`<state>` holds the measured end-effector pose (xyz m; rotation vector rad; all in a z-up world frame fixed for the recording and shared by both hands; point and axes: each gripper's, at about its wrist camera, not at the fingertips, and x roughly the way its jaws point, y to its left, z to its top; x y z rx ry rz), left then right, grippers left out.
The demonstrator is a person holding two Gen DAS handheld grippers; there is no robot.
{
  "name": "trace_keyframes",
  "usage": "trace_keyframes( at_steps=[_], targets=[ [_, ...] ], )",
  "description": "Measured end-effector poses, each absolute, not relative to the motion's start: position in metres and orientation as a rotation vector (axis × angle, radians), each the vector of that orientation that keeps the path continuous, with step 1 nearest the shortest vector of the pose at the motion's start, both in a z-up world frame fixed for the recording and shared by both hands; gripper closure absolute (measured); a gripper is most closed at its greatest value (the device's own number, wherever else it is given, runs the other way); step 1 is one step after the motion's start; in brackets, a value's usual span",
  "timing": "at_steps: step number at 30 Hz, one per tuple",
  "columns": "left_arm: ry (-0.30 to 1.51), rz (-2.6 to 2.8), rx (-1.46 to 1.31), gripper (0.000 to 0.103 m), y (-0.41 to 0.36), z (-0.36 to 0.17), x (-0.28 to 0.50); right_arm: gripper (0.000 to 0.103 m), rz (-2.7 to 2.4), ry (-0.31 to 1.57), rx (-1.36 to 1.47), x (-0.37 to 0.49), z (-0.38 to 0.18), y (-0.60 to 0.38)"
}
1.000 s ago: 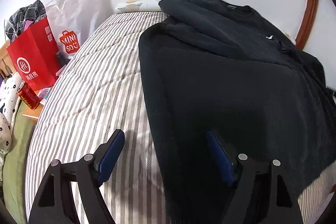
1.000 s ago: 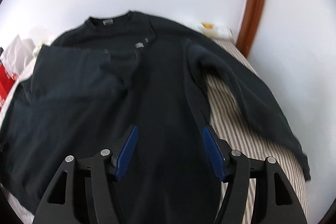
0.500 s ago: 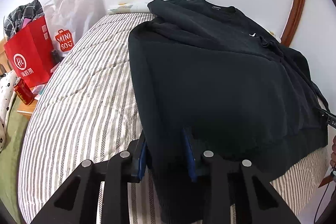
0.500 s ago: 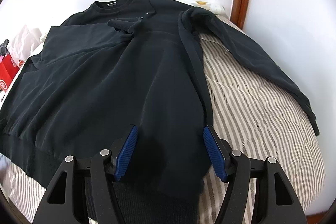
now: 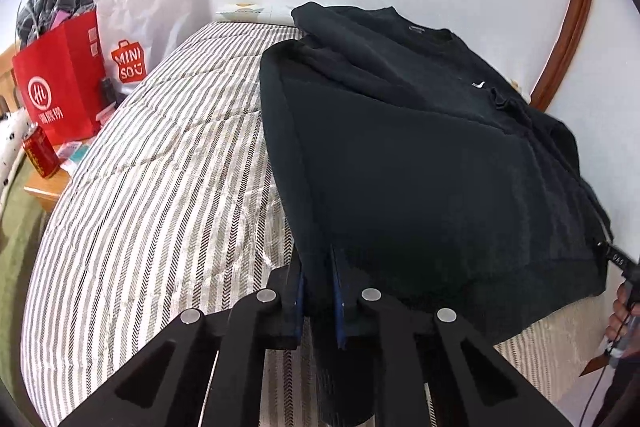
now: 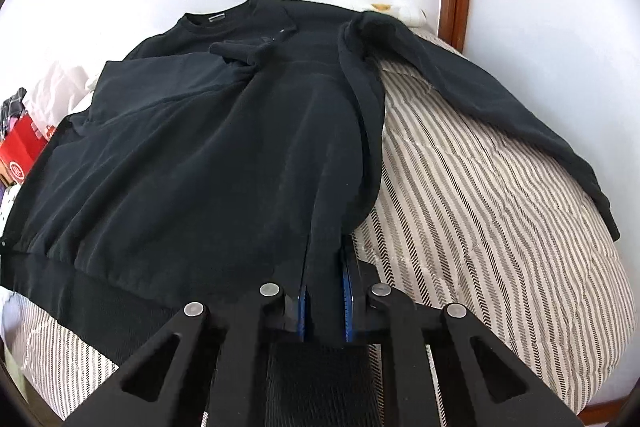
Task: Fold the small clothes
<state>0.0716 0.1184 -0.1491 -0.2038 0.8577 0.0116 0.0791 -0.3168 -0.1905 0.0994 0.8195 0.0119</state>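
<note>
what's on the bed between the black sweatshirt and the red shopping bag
Only bare striped bedcover, as the left wrist view shows. The black sweatshirt lies to its right, and the red shopping bag stands off the bed's left edge.

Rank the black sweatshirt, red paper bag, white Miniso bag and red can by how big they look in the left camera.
1. black sweatshirt
2. and 3. white Miniso bag and red paper bag: look similar, so unranked
4. red can

Left gripper (image 5: 318, 291) and right gripper (image 6: 325, 301), jaws just closed, angled downward
</note>
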Motion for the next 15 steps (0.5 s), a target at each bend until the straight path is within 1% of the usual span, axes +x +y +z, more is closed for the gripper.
trace_keyframes(
  at_steps=[3, 15],
  targets=[
    [0.850, 0.004, -0.213, 0.093, 0.121, -0.147, 0.065, 0.093, 0.026, 0.808, 0.124, 0.074, -0.188, -0.320],
    [0.849, 0.001, -0.206, 0.093, 0.119, -0.139, 0.025, 0.093, 0.053, 0.795, 0.089, 0.057, -0.178, -0.317]
  ],
)
